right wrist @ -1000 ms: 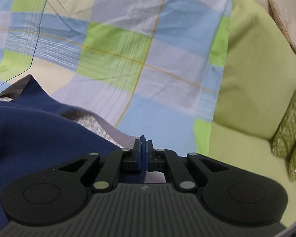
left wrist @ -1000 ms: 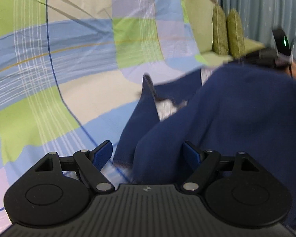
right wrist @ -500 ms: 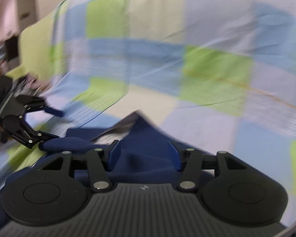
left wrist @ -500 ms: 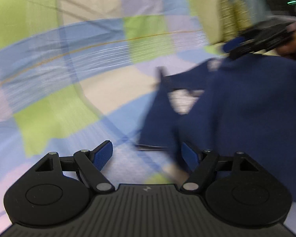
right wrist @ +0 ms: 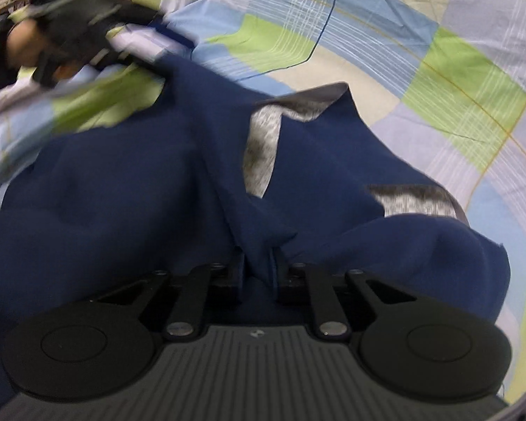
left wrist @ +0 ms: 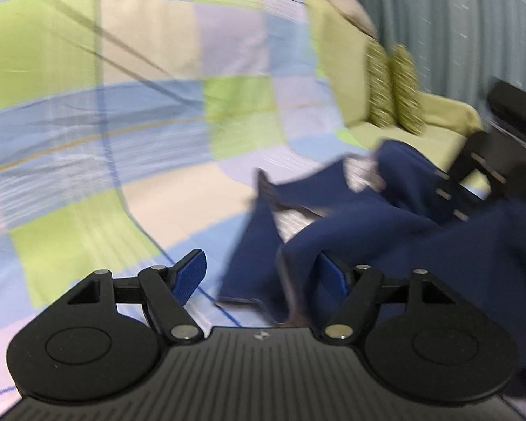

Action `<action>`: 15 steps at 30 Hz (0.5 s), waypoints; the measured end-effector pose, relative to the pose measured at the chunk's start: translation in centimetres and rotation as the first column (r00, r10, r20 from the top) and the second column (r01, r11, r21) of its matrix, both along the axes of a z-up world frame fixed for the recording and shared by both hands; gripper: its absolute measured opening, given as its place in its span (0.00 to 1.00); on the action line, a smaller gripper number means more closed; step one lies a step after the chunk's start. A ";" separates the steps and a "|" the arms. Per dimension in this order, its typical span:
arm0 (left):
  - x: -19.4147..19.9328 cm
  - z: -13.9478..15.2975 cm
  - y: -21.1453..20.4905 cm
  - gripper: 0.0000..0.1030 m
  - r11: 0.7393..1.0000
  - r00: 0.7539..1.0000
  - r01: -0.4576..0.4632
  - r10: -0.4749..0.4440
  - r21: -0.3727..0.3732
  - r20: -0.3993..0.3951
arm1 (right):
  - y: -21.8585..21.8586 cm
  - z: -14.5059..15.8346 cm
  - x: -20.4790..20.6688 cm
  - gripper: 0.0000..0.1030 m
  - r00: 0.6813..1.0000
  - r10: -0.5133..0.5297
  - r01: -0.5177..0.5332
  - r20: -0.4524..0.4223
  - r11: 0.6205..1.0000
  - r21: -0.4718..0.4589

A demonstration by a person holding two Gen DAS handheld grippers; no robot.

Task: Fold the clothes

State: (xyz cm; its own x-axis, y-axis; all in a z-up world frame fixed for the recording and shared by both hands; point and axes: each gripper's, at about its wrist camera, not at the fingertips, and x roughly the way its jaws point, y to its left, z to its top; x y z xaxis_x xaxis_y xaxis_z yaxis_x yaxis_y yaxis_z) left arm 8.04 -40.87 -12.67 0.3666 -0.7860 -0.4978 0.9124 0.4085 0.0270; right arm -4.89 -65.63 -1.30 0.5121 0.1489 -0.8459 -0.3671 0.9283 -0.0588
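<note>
Crumpled navy garment [right wrist: 129, 182], grey lining exposed, in clamped right claw [right wrist: 257, 273]; left claw [left wrist: 263, 277] apart.

A checked sheet [left wrist: 129, 147] covers the sofa [left wrist: 435, 129]; navy garment [right wrist: 122, 189] lies on it.

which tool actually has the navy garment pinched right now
The right tool: its jaws are closed on a fold of the navy garment. The left tool is open.

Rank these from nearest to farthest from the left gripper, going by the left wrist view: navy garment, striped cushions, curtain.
1. Navy garment: just ahead of the left gripper, at its right finger.
2. Striped cushions: farther back on the right, on the sofa.
3. Curtain: behind the cushions, upper right.
</note>
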 end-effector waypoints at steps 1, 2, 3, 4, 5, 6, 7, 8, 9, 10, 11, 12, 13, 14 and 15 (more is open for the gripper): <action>0.5 0.0 -0.3 0.69 1.000 1.000 -0.030 0.030 0.004 0.007 | 0.1 0.2 -0.2 0.12 1.000 0.011 -0.011 0.005 1.000 -0.014; 1.0 0.0 -0.6 0.69 0.998 0.998 -0.060 0.060 0.008 0.014 | 0.0 0.3 -0.2 0.12 1.000 0.024 -0.023 0.009 0.999 -0.026; 1.6 0.0 -0.9 0.69 0.995 0.995 -0.096 0.096 0.016 0.016 | -0.3 0.3 -0.2 0.12 0.999 0.042 -0.041 0.013 0.998 -0.043; 2.2 0.0 -1.2 0.69 0.992 0.992 -0.125 0.125 0.024 0.016 | -0.3 0.3 -0.4 0.12 0.998 0.058 -0.057 0.017 0.996 -0.061; 2.5 -0.3 -1.8 0.69 0.994 0.995 -0.101 0.101 0.039 0.003 | -0.5 0.4 -0.4 0.12 0.998 0.065 -0.064 0.020 0.996 -0.069; 2.4 -0.6 -2.3 0.69 0.997 0.999 -0.052 0.052 0.056 -0.003 | -0.7 0.4 -0.5 0.12 0.997 0.072 -0.070 0.022 0.995 -0.076; 1.9 -0.9 -3.0 0.69 0.996 1.000 0.030 -0.029 0.084 -0.005 | -1.0 0.5 -0.5 0.12 0.997 0.071 -0.069 0.024 0.995 -0.072; 0.9 -1.2 -3.5 0.69 0.986 0.993 0.120 -0.120 0.112 -0.012 | -1.4 0.4 -0.5 0.12 0.998 0.060 -0.058 0.024 0.997 -0.056; 0.2 -1.4 -3.7 0.69 0.979 0.986 0.166 -0.165 0.122 -0.016 | -1.7 0.4 -0.5 0.12 0.998 0.050 -0.049 0.024 0.998 -0.041; -0.5 -1.5 -3.9 0.69 0.969 0.978 0.209 -0.208 0.135 -0.021 | -1.9 0.3 -0.6 0.12 0.999 0.040 -0.039 0.026 0.999 -0.026; -1.3 -1.7 -4.2 0.69 0.957 0.970 0.241 -0.242 0.161 -0.019 | -2.1 0.2 -0.7 0.12 0.999 0.033 -0.033 0.028 0.999 -0.016; -1.9 -2.1 -4.5 0.68 0.948 0.968 0.246 -0.250 0.200 -0.007 | -2.1 0.1 -0.8 0.12 0.999 0.029 -0.028 0.031 1.000 -0.010; -2.3 -2.5 -4.8 0.67 0.943 0.970 0.238 -0.245 0.235 0.002 | -2.2 0.1 -0.8 0.12 0.999 0.026 -0.025 0.034 1.000 -0.007; -2.6 -2.9 -5.0 0.59 0.936 0.970 0.230 -0.241 0.266 0.010 | -2.6 0.2 -0.8 0.12 0.999 0.025 -0.025 0.035 1.000 -0.007; -2.8 -3.3 -5.2 0.46 0.931 0.970 0.231 -0.242 0.283 0.007 | -2.7 0.2 -0.8 0.12 0.999 0.025 -0.025 0.037 1.000 -0.010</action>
